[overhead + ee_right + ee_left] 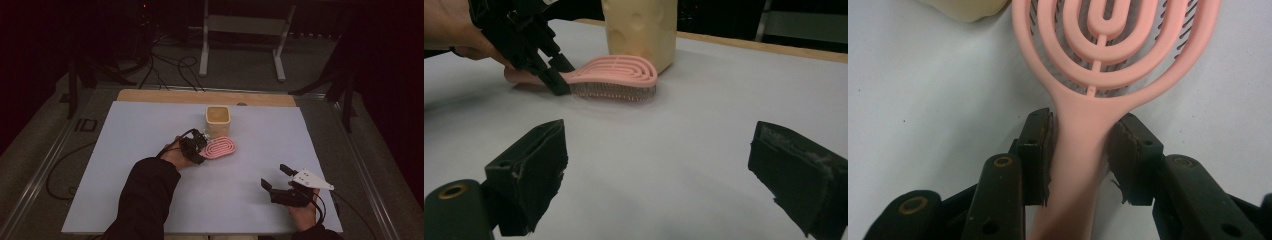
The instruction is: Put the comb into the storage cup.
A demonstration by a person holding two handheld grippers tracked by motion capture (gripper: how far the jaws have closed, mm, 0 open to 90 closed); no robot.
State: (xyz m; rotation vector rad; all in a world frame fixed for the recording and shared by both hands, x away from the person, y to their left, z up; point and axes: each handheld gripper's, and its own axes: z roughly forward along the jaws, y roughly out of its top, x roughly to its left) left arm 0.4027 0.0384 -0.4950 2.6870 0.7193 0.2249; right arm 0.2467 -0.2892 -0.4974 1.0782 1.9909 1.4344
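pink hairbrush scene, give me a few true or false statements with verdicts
1. The left gripper is closed on the handle of the pink plastic hairbrush with looped ribs. True.
2. The hairbrush stands inside the cream square plastic cup. False: it lies on the white table sheet beside the cup.
3. The right gripper is open, holding nothing. True.
4. The hairbrush lies bristles up. False: its bristles face the sheet.
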